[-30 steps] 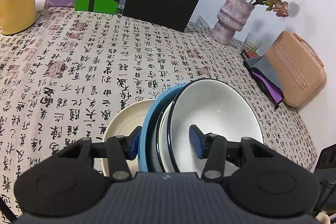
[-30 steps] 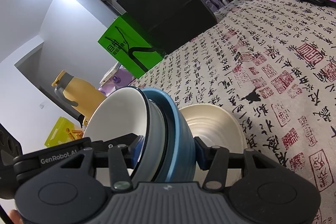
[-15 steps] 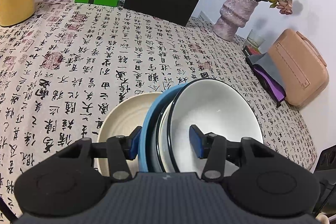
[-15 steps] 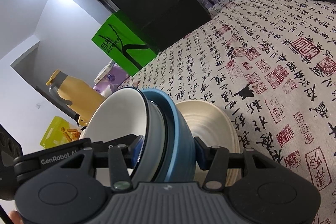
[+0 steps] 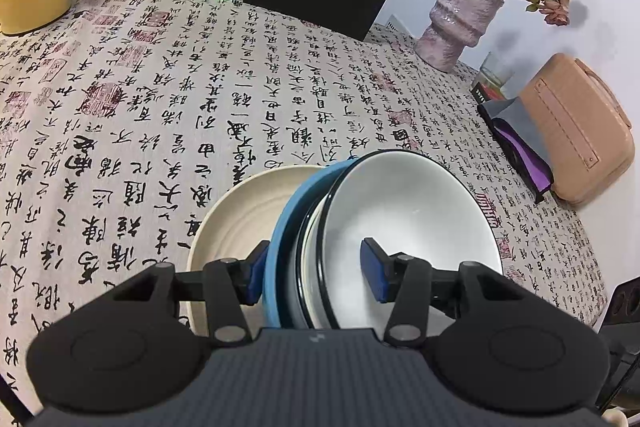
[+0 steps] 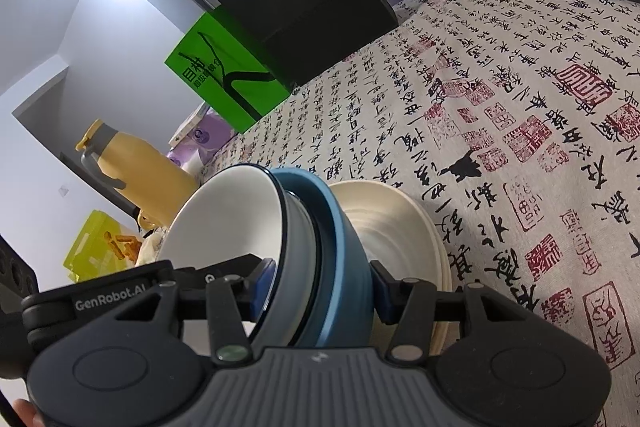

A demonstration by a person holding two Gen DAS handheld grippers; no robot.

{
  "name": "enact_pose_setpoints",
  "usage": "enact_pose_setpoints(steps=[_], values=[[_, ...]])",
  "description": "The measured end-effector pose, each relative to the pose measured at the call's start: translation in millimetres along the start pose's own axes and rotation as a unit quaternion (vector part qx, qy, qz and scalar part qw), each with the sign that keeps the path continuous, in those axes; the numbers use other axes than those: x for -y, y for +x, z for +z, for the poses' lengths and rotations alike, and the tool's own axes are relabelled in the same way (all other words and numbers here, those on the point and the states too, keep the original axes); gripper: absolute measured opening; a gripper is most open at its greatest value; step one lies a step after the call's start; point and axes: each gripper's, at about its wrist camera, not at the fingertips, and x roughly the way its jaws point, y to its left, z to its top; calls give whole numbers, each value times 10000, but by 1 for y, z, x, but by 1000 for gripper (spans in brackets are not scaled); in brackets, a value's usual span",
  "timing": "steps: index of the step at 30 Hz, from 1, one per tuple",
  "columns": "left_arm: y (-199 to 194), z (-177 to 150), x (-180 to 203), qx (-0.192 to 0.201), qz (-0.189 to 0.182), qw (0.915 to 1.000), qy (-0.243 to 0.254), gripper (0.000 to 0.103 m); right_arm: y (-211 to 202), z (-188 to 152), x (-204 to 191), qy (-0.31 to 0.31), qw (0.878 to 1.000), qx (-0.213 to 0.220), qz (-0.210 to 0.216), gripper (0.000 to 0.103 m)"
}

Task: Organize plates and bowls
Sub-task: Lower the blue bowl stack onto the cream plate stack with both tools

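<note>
White-and-blue nested bowls (image 5: 384, 227) stood tilted on edge, clamped by both claws. Left claw (image 5: 316, 269) and right claw (image 6: 320, 287) each pinched the stack's walls beside a cream plate (image 5: 240, 211) on the desk (image 5: 160, 107).

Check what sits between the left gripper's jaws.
The nested blue bowl and white bowl, rims clamped together by the left gripper; the left wrist view shows it.

A white bowl (image 5: 412, 223) nested in a blue bowl (image 5: 280, 247) stood tilted at lower centre (black-rimmed), above a cream plate (image 5: 240, 211) lying flat.
</note>
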Motion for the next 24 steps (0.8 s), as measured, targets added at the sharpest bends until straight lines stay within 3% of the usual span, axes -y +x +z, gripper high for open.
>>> enact_pose_setpoints(steps=[18,24], values=[[7,-1,-1,-16,100,9999,59,46,6,1,-1,-317,9994,-17,-152,49],[2,-3,2,111,92,9998,134,55,-1,2,0,-431,9990,102,-97,50]])
